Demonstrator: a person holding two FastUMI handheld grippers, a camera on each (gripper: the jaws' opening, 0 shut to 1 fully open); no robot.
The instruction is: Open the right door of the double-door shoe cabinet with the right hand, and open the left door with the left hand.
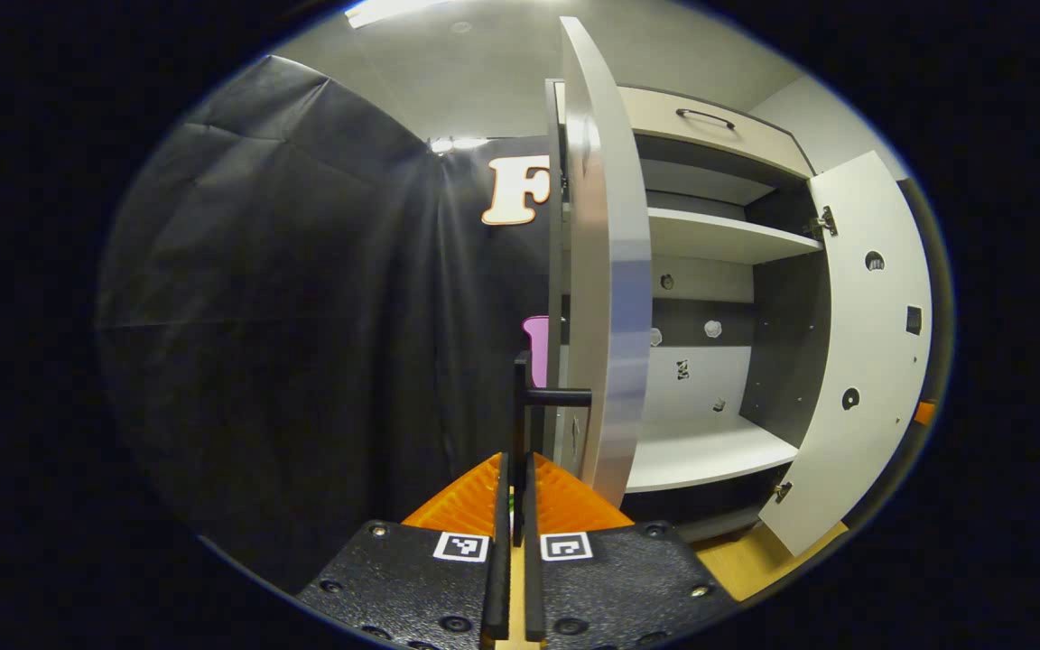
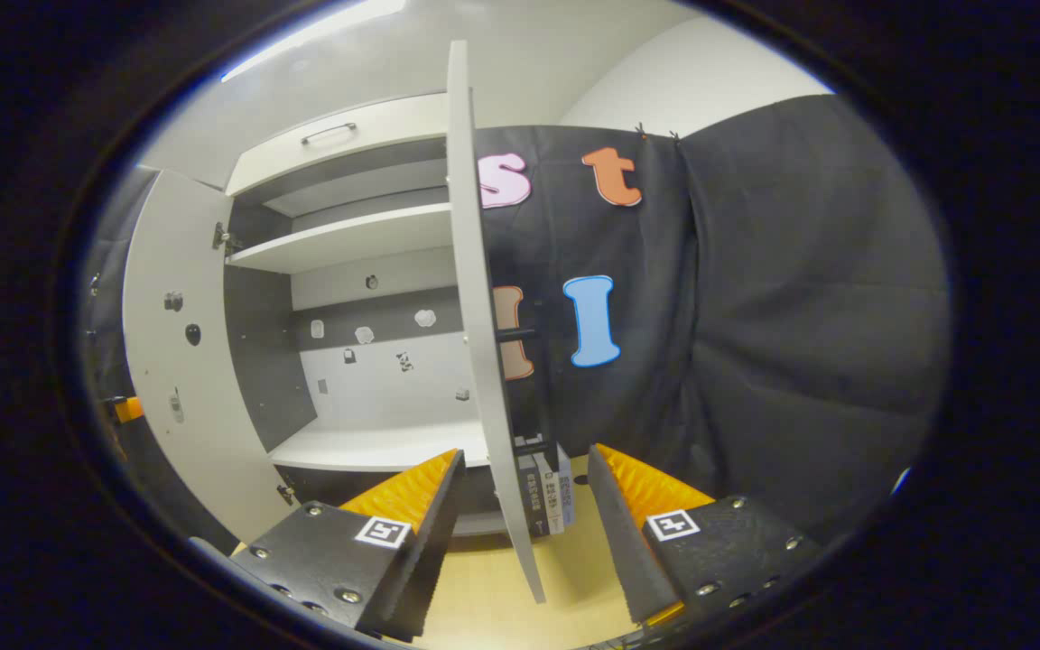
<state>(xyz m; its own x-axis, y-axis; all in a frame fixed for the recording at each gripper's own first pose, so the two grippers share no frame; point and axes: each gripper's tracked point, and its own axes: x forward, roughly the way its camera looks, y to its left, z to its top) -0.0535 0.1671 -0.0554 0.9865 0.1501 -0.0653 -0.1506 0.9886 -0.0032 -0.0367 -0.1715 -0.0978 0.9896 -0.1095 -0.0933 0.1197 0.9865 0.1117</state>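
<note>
The shoe cabinet (image 1: 710, 239) stands with both doors swung out, its pale shelves bare. In the left gripper view the left door (image 1: 606, 298) is edge-on in front of me, and my left gripper (image 1: 516, 483) is shut on the upright bar of its black handle (image 1: 540, 395). The right door (image 1: 863, 343) hangs wide at the far right. In the right gripper view the right door (image 2: 482, 343) is edge-on, and my right gripper (image 2: 527, 460) is open with its fingers on either side of the door's lower edge. That door's handle (image 2: 516, 334) juts out higher up. The left door (image 2: 177, 361) is at the left.
A drawer with a dark handle (image 1: 705, 117) tops the cabinet. Several books (image 2: 547, 492) stand on the wooden floor (image 2: 493, 578) behind the right door. A pink object (image 1: 535, 348) sits behind the left door. Black cloth walls close in on both sides.
</note>
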